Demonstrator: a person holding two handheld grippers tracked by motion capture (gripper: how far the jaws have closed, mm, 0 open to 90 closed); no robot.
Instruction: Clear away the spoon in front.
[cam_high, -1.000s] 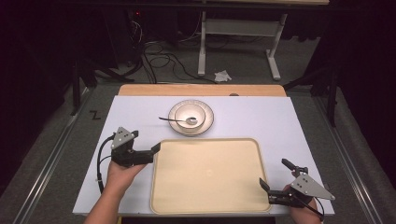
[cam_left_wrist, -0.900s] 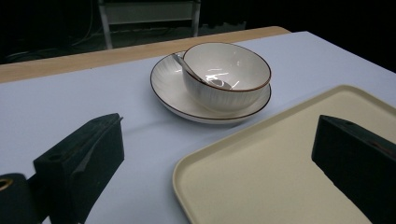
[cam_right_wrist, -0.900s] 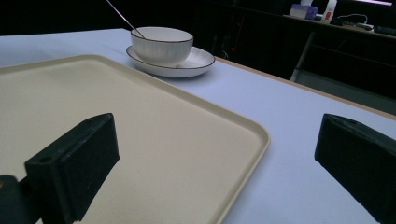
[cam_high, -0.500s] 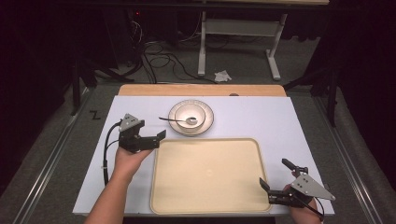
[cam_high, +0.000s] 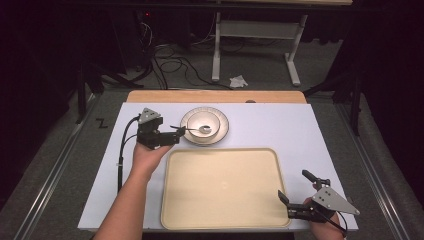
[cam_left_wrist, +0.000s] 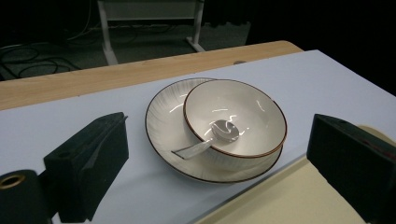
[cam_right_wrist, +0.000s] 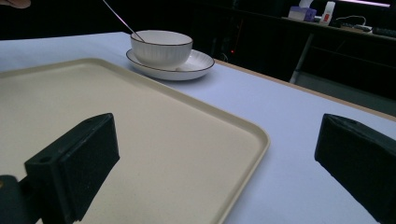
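The room beyond the desk (cam_high: 300, 125) is dark; I see cables on the floor and a white frame standing behind. The desk has a pale top with a wooden strip along its far edge. A cream tray (cam_high: 220, 187) lies on the near half, bare. Just past its far edge sits a plate (cam_high: 220, 132) with a bowl (cam_high: 202, 121) on it, set toward the plate's left side. A spoon (cam_high: 192, 129) rests in the bowl, head in the hollow, handle out over the rim toward my left tongs (cam_high: 176, 134). Nothing lies between those tongs and the spoon handle.

My left forearm runs up along the tray's left side, and the hand (cam_high: 147, 155) holds the tongs level, pointing right at the plate. In the left gripper view the jaws stand wide apart, with the plate (cam_left_wrist: 163, 121), bowl (cam_left_wrist: 243, 116) and spoon (cam_left_wrist: 212, 137) framed between them; the jaws hold nothing. From above, their tips sit right at the handle's end, but I cannot tell whether they touch it.

My right hand (cam_high: 322, 220) stays low at the tray's near right corner, right tongs (cam_high: 282, 205) pointing left over the tray's rim. In the right gripper view its jaws are spread wide too and grip nothing; the tray (cam_right_wrist: 140, 140) fills the near ground, the bowl (cam_right_wrist: 161, 46) and plate (cam_right_wrist: 191, 65) well off.
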